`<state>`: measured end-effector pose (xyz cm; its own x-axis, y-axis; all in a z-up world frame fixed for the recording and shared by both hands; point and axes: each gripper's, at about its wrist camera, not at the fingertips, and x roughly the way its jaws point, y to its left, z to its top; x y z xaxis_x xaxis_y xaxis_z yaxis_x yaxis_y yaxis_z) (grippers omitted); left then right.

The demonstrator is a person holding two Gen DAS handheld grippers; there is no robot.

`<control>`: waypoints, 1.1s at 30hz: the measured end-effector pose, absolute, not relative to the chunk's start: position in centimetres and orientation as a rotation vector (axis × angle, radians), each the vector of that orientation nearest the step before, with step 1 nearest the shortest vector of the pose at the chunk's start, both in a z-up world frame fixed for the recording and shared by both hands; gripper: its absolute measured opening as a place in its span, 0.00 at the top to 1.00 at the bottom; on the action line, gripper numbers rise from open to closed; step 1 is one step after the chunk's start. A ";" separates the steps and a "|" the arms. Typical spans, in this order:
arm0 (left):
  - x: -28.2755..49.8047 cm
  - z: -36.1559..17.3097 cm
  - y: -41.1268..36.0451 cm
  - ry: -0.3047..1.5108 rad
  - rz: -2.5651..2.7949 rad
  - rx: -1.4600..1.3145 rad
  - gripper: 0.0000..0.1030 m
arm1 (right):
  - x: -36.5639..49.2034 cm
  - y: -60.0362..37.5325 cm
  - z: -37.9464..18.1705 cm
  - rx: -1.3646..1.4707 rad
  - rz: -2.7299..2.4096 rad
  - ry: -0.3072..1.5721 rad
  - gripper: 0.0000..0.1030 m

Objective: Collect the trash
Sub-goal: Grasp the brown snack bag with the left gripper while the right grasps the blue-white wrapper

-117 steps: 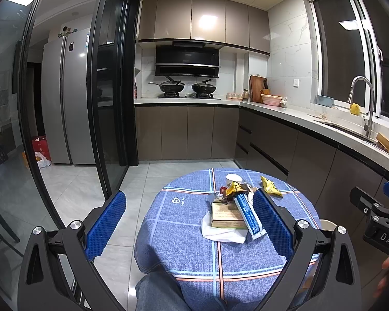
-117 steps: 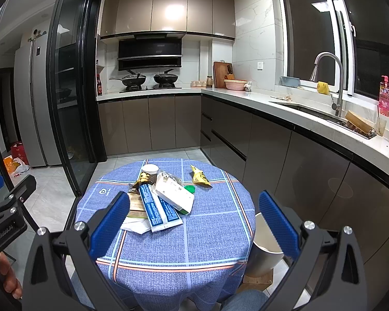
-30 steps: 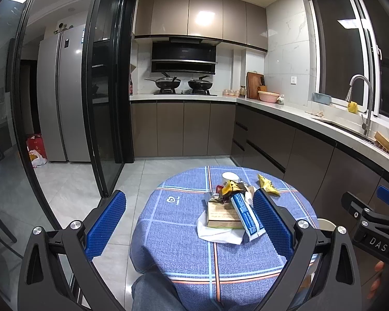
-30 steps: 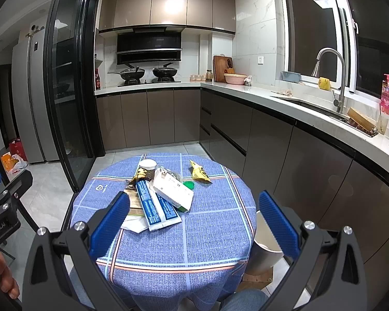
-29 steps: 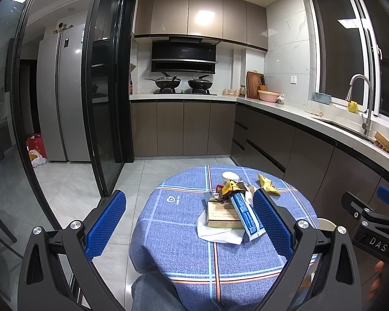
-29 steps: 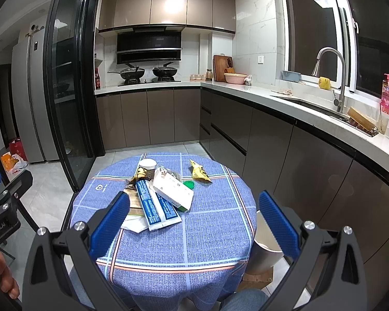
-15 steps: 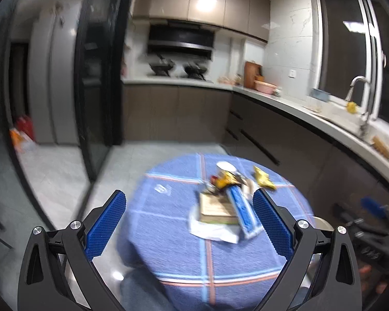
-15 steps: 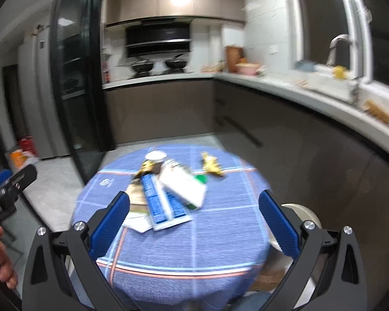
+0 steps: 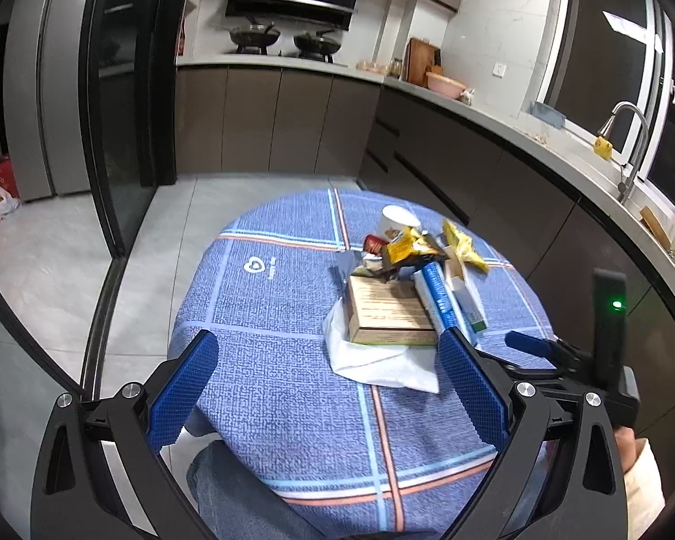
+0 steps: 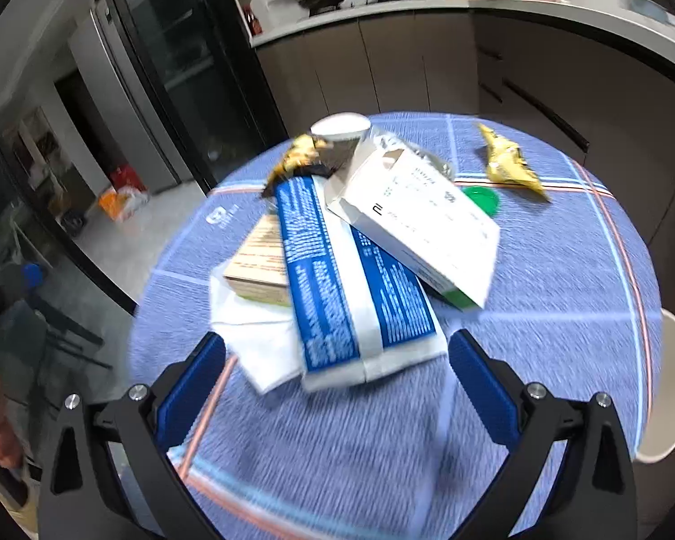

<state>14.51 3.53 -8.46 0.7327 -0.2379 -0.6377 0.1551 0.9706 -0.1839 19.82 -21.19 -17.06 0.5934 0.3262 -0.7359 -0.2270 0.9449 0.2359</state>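
A heap of trash lies on a round table with a blue checked cloth [image 9: 283, 297]. It holds a brown carton [image 9: 384, 310], a blue and white package [image 10: 337, 279], a white box [image 10: 423, 220], a white napkin [image 9: 373, 360], a paper cup [image 9: 393, 220] and yellow wrappers [image 10: 508, 159]. A green lid [image 10: 483, 198] lies by the white box. My left gripper [image 9: 328, 391] is open and empty above the table's near edge. My right gripper [image 10: 335, 382] is open and empty, just short of the blue package.
A cream waste bin [image 10: 666, 387] stands on the floor at the table's right side. Kitchen cabinets and a counter with a sink [image 9: 625, 153] run along the right. A black-framed glass door [image 9: 112, 103] stands to the left. The other gripper [image 9: 576, 355] shows at the right.
Both grippers have moved forward and down toward the table. The trash heap now looks much larger, above all in the right wrist view. Both stay open.
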 end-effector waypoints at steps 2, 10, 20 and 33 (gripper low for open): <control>15.6 -9.1 3.8 0.729 -0.212 -0.115 0.08 | 20.7 -20.0 -17.8 0.076 0.328 0.889 0.03; 19.5 -10.0 2.9 0.766 -0.313 -0.143 0.09 | 22.0 -18.4 -18.9 -0.051 0.238 0.853 0.58; 25.3 -11.2 -4.8 0.709 -0.513 0.116 0.17 | 18.5 -22.6 -17.3 0.006 0.207 0.823 0.94; 31.1 -15.2 -11.8 0.842 -0.696 0.241 0.32 | 15.8 -25.7 -16.8 0.112 0.159 0.814 0.94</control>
